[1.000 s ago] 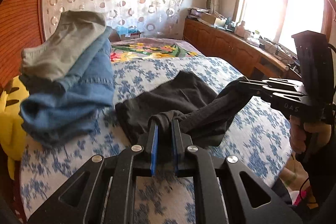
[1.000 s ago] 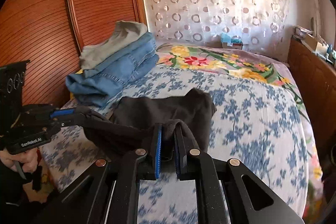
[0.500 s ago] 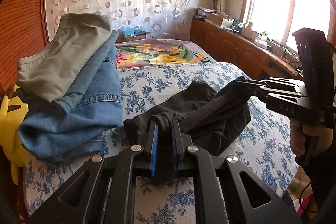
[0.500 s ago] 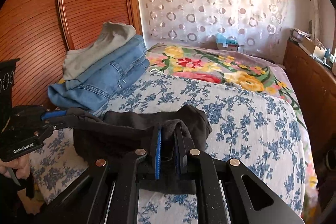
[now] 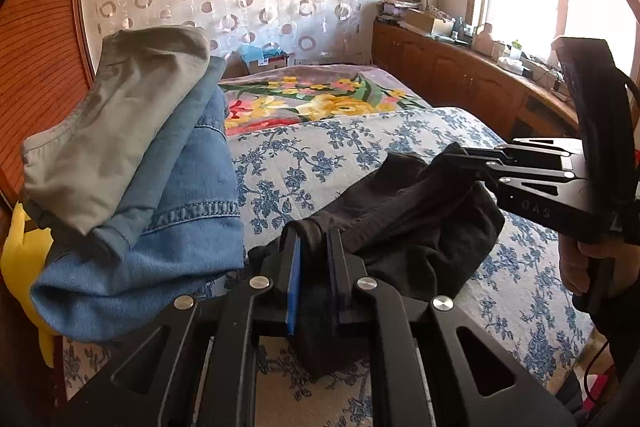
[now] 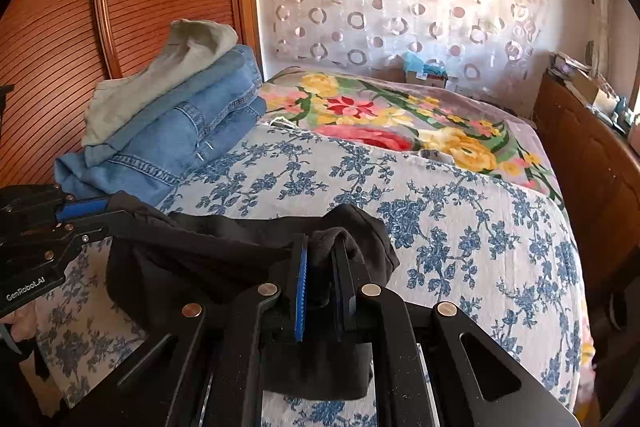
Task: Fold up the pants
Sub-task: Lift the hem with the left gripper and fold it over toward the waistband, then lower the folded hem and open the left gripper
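Note:
Dark, partly folded pants [image 5: 424,227] hang bunched between my two grippers, low over the blue-flowered bed cover [image 5: 320,155]. My left gripper [image 5: 314,241] is shut on one gathered edge of the cloth. My right gripper [image 5: 460,157] comes in from the right, held by a hand [image 5: 580,267], and pinches the other end. In the right wrist view, the right gripper [image 6: 322,245] is shut on a fold of the pants [image 6: 200,255], and the left gripper [image 6: 106,209] grips them at the far left. Part of the cloth sags onto the bed [image 6: 460,227].
A stack of folded blue jeans [image 5: 160,239] with grey trousers [image 5: 120,115] on top sits close on the left, against the wooden wardrobe [image 6: 60,27]. Something yellow [image 5: 20,259] lies beneath it. A floral blanket [image 6: 380,111] covers the far bed. Cluttered wooden cabinets [image 5: 460,79] line the right wall.
Both grippers have carried the dark pants across the bed towards the stack of jeans, which now looms larger and closer. The pants are more bunched together. Both grips are unchanged.

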Available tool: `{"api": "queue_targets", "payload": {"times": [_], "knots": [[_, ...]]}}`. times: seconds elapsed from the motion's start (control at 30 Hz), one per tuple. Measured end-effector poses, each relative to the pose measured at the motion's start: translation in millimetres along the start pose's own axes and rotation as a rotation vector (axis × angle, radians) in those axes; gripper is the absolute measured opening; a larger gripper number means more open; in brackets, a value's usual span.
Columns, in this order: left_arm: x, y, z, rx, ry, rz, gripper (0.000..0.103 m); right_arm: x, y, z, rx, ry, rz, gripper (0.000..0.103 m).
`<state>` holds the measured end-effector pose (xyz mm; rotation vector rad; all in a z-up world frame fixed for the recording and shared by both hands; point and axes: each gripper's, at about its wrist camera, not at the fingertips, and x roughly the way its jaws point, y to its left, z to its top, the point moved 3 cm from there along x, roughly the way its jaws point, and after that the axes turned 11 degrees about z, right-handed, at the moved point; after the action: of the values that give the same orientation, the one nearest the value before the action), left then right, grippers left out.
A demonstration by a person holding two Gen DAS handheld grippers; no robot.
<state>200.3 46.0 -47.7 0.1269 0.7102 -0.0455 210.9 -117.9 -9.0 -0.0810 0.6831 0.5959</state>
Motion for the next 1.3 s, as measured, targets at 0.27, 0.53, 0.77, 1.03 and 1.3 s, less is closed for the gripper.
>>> {"api": "queue_targets", "payload": {"times": [0.27, 0.53, 0.77, 1.03, 1.3], "knots": [[0.2, 1.2, -4.4, -0.012, 0.024, -0.015, 0.014, -4.7, -4.6, -3.3, 0.036, -0.027, 0.040, 0.015], [-7.6, -3.8, -4.2, -0.006, 0.014, -0.042, 0.047, -30.4, -16.9, -10.4, 0.059, -0.086, 0.042, 0.039], [-10.8, -8.2, -21.1, 0.003, 0.039, -0.060, 0.057, -26.9, -32.1, -29.4, 0.064, -0.025, 0.037, 0.045], [15.0, -8.3, -49.5, 0.010, 0.143, -0.032, 0.057, 7.2, -33.4, -48.9, 0.074, 0.115, 0.075, 0.046], [20.5, -2.6, -61.4, 0.010, 0.159, -0.028, 0.057, 13.5, -36.3, -51.2, 0.105, 0.124, 0.109, 0.046]]}}
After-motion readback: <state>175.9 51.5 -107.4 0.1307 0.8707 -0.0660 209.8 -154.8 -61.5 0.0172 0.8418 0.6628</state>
